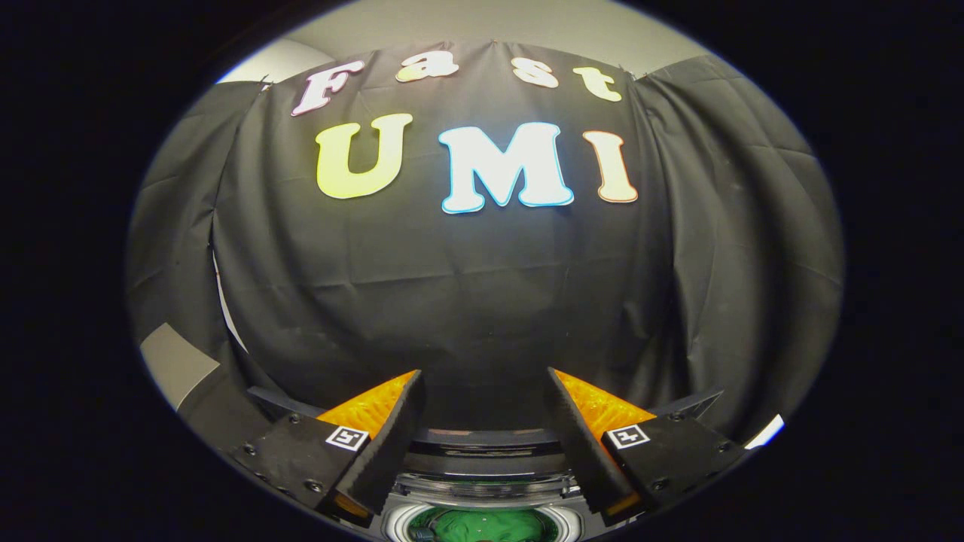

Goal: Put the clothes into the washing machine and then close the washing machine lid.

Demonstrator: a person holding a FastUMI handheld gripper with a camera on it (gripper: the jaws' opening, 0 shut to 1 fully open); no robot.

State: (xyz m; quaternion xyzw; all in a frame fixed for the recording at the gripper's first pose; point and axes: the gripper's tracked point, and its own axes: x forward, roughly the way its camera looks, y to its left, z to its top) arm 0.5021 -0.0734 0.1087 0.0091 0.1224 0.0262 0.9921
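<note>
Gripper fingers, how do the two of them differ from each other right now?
The left finger leans rightward as it rises, while the right finger leans leftward, mirroring it. The gripper is open, holding nothing. The left finger stands over the left rim of the washing machine opening, the right finger over its right rim. Both carry a square marker at the base.

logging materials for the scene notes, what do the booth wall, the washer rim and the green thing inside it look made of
Booth wall: matte black woven cloth, judging by folds and creases. Washing machine rim: likely glossy plastic or metal, with sheen. Green clothes: soft fabric, apparently. The gripper is open above them.
</note>
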